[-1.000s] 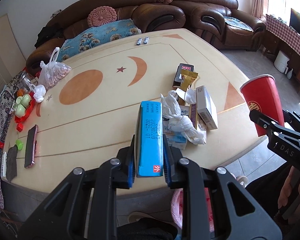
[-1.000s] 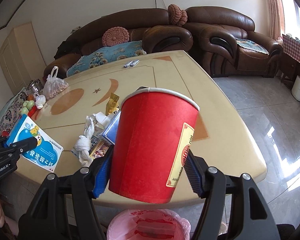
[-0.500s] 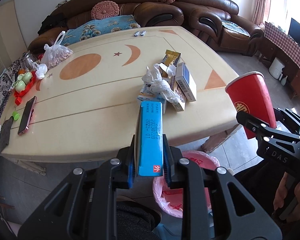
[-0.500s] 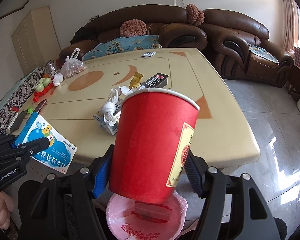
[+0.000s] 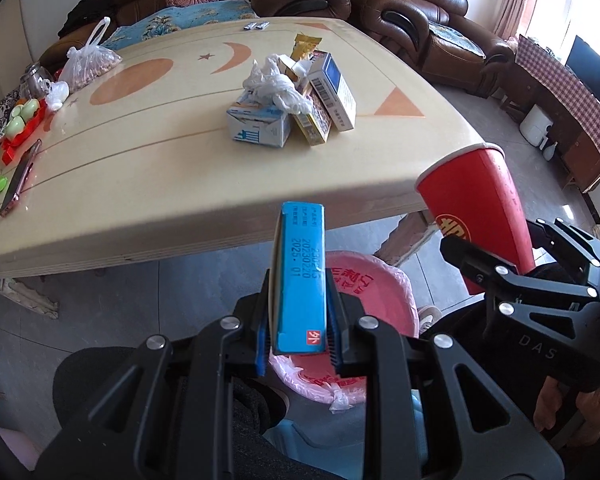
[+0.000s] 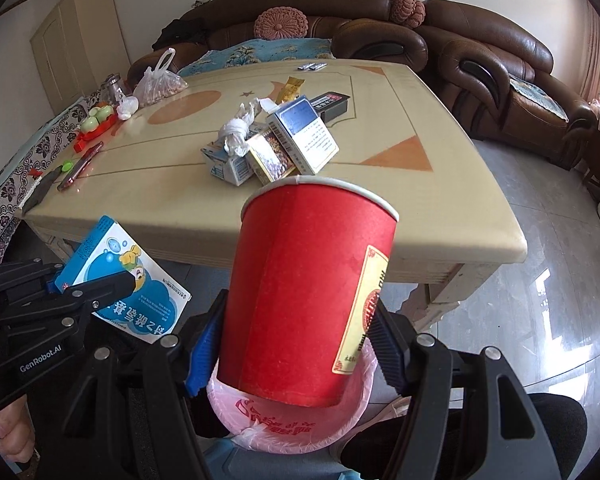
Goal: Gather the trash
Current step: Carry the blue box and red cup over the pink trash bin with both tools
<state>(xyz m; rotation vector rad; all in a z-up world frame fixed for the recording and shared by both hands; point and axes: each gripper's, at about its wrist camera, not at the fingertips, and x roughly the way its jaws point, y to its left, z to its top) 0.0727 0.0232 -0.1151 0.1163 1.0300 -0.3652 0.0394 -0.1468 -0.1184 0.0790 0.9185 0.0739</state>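
My left gripper (image 5: 298,342) is shut on a flat blue medicine box (image 5: 300,276), held on edge above a bin lined with a pink bag (image 5: 374,292) on the floor in front of the table. The box also shows in the right wrist view (image 6: 120,276). My right gripper (image 6: 296,354) is shut on a red paper cup (image 6: 308,296), held upright over the same pink-lined bin (image 6: 292,424); the cup shows at right in the left wrist view (image 5: 476,208). More trash lies heaped on the table: small cartons (image 5: 260,128) and crumpled white plastic (image 5: 278,90).
The cream table (image 5: 140,160) carries a phone (image 5: 16,184), a red tray with green cups (image 5: 20,124), a bag of nuts (image 5: 88,64) and a black box (image 6: 332,104). Brown sofas (image 6: 480,52) stand behind. Grey tiled floor lies at right.
Both grippers have pulled back from the table and lowered, carrying the blue box and the red cup to just above the pink-lined bin. Both grips are unchanged.
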